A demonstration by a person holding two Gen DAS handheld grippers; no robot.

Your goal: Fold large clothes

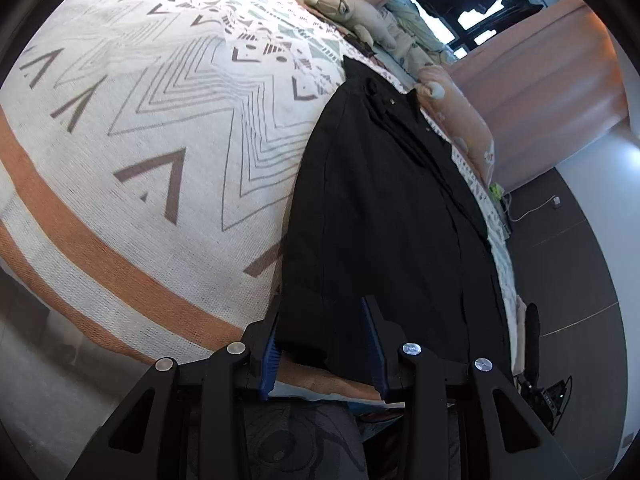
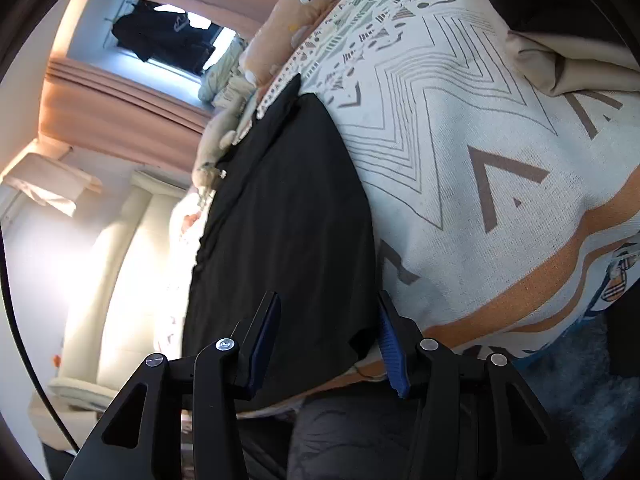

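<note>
A large black garment (image 1: 380,200) lies flat on a bed, its collar end far from me and its hem toward me. My left gripper (image 1: 322,300) sits at the near hem, its blue-padded fingers (image 1: 270,352) standing apart on either side of the hem's left corner, with the cloth flat between them. The right wrist view shows the same black garment (image 2: 288,200). My right gripper (image 2: 328,294) straddles the hem's right corner, jaws apart and not pinching the cloth.
The bed wears a white patterned cover (image 1: 140,120) with orange stripes. A plush toy (image 1: 348,12) and an orange pillow (image 1: 460,120) lie beyond the collar. A beige cloth (image 2: 568,60) lies on the cover. Dark floor (image 1: 568,240) runs beside the bed.
</note>
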